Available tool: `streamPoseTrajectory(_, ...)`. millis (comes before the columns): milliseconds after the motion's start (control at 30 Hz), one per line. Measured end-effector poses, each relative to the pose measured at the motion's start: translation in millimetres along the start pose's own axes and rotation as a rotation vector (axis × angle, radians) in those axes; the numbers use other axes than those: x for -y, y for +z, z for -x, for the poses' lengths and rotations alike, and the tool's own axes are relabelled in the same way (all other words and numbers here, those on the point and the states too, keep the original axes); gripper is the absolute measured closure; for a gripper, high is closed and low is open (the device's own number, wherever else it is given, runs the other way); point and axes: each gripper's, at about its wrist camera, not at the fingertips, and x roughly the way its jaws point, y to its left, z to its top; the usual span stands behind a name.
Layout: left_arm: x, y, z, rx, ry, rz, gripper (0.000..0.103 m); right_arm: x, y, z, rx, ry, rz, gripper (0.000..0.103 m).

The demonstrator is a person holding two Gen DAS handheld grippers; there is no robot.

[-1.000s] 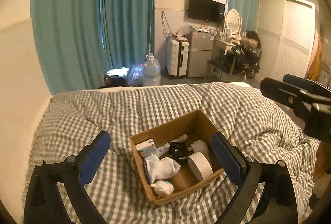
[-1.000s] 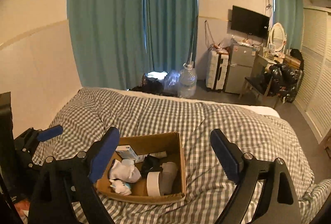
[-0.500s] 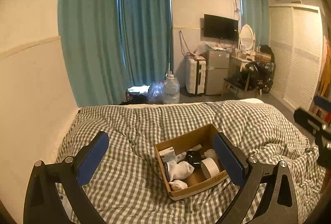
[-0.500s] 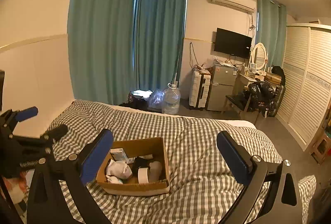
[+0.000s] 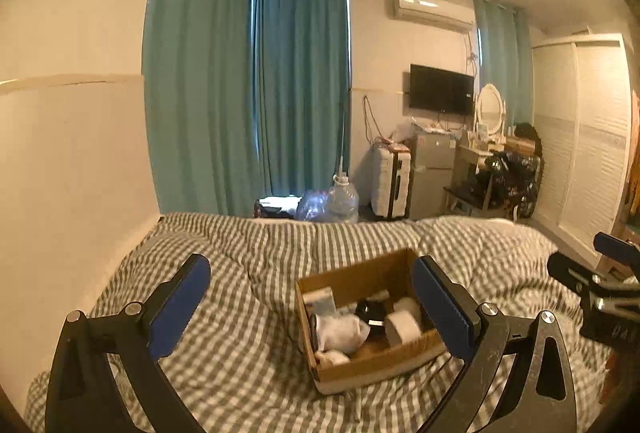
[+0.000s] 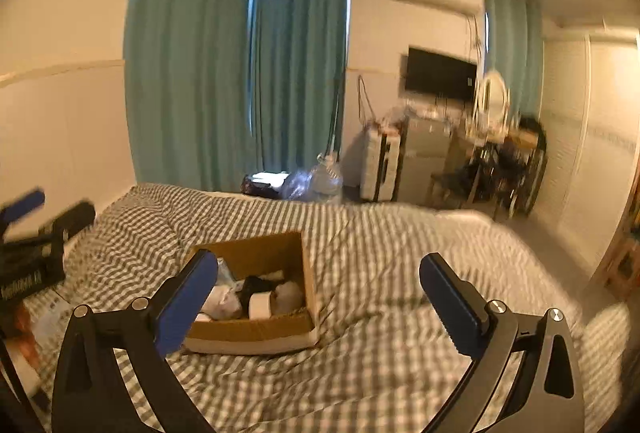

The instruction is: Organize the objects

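An open cardboard box (image 5: 360, 369) sits on the checked bed cover (image 5: 248, 313). Inside lie a white cloth bundle (image 5: 340, 329), a roll of white tape (image 5: 402, 327), a black object (image 5: 370, 311) and a small white-blue packet (image 5: 320, 301). The box also shows in the right wrist view (image 6: 256, 331). My left gripper (image 5: 310, 297) is open and empty, held above the bed in front of the box. My right gripper (image 6: 320, 293) is open and empty, to the right of the box. Each gripper appears at the edge of the other's view.
The bed runs along a cream wall panel (image 5: 72, 173) on the left. Beyond its far end stand teal curtains (image 5: 300, 85), a water jug (image 5: 340, 199), a white suitcase (image 5: 394, 181), a small fridge (image 5: 432, 169), a dressing table (image 5: 488, 145) and a white wardrobe (image 5: 580, 137).
Both grippers have pulled back and lifted away from the box, so it looks smaller and more of the room shows. Both stay open and empty. The right wrist view is now motion-blurred.
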Motion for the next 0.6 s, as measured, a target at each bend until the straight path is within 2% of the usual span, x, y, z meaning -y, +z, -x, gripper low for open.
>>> streamPoseTrajectory(200, 3, -36, -4, -0.027, 0.005, -0.065, 0.0, 6, -34, -7, 0.013, -0.037, 0.024, 0.002)
streamPoseTrajectory(333, -1, -60, 0, -0.048, -0.03, -0.041, 0.0, 7, -46, -6, -0.007, -0.034, 0.037, 0.002)
streamPoseTrajectory(500, -4, -62, -1, -0.072, -0.02, -0.05, 0.0, -7, -58, -5, -0.018, -0.036, 0.09, 0.002)
streamPoseTrajectory(600, -7, -63, 0, -0.068, -0.02, -0.044, 0.0, -10, -64, -12, -0.06, -0.035, 0.078, 0.002)
